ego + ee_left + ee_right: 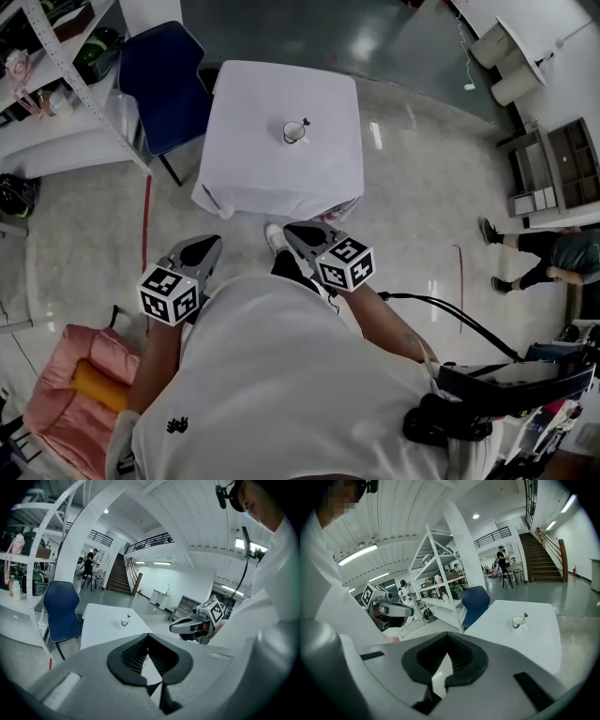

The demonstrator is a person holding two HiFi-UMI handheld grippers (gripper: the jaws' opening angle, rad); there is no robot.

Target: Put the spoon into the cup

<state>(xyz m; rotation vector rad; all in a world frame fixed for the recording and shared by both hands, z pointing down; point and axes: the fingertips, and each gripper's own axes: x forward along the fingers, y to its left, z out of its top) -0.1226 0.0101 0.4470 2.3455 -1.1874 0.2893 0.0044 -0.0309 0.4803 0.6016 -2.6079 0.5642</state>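
A white cup (294, 132) stands near the middle of a white-clothed table (272, 183), and a spoon (305, 123) sticks up out of it with its dark handle end at the rim. The left gripper view shows the cup (124, 620) far off, as does the right gripper view, with cup (518, 621) and spoon (525, 615). Both grippers are held close to the person's body, well short of the table. My left gripper (208, 246) is shut with nothing in it (148, 638). My right gripper (295, 232) is also shut and empty (447, 637).
A blue chair (164, 80) stands at the table's far left corner, beside white shelving (56, 84). A pink padded seat (70, 375) is at the lower left. Another person (544, 253) stands at the right, near cabinets (553, 178). Cabled equipment (506, 380) sits at the lower right.
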